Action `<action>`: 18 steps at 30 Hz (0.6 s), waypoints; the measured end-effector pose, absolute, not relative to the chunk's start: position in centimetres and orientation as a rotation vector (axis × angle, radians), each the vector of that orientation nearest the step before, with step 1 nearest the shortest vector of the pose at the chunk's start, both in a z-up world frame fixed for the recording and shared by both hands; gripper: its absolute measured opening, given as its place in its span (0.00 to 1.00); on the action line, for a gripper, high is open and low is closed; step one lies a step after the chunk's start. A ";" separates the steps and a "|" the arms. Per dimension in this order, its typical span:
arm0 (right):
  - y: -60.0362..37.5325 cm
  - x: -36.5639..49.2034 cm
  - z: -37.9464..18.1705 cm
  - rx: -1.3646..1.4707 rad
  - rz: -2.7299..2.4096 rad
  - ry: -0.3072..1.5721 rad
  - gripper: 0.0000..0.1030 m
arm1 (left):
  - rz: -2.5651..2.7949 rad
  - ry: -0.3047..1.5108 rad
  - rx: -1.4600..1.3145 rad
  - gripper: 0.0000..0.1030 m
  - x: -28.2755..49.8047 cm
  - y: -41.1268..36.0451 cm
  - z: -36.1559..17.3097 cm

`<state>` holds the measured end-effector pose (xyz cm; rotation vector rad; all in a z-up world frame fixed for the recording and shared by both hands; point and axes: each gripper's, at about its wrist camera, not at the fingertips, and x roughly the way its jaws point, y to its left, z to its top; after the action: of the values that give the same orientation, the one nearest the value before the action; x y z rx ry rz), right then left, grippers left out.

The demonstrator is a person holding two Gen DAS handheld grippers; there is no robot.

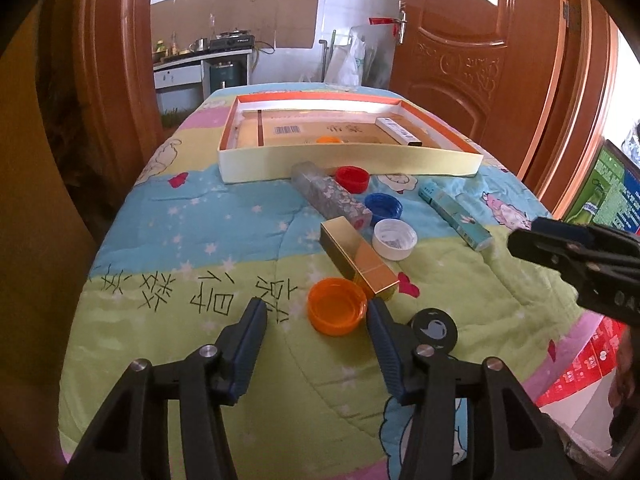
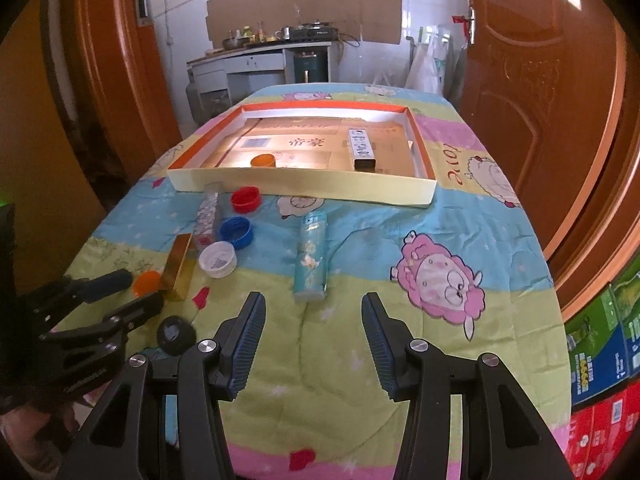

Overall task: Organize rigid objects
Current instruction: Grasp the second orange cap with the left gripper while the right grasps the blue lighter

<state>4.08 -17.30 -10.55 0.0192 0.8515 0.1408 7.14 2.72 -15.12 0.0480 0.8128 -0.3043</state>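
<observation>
Two pairs of fingers are mine, both spread and pinching nothing. My left gripper [image 1: 316, 312] straddles the near orange cap [image 1: 337, 306], its right finger [image 1: 382, 332] just beside the rim, with no pressing that I can see. My right gripper [image 2: 314, 306] hangs over bare quilt [image 2: 360, 380], just near of the teal box [image 2: 311, 258]. Left of that box lie the gold box [image 1: 360, 260], the white cap [image 1: 394, 238], the blue cap [image 1: 383, 206], the red cap [image 1: 352, 179] and a clear patterned box [image 1: 330, 198]. A black disc [image 1: 434, 328] sits nearest. The far tray [image 2: 304, 186] holds another orange cap [image 2: 263, 160] and a white-and-black box [image 2: 361, 148].
</observation>
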 end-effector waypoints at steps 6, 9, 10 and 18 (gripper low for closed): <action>-17.0 6.6 -11.7 0.018 0.152 0.880 0.50 | -0.306 0.787 0.064 0.38 7.2 3.1 -15.3; -16.8 7.5 -12.3 0.029 0.164 0.899 0.50 | -0.314 0.784 0.060 0.35 7.4 3.3 -15.3; -16.8 7.7 -12.4 0.030 0.164 0.903 0.50 | -0.315 0.783 0.062 0.32 7.5 3.3 -15.3; -16.5 9.5 -12.9 0.005 0.170 0.905 0.50 | -0.321 0.778 0.058 0.30 8.1 3.3 -15.3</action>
<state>9.49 -16.50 -12.87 0.0051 0.9050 0.1696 8.13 3.27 -15.34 0.0583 0.7784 -0.3208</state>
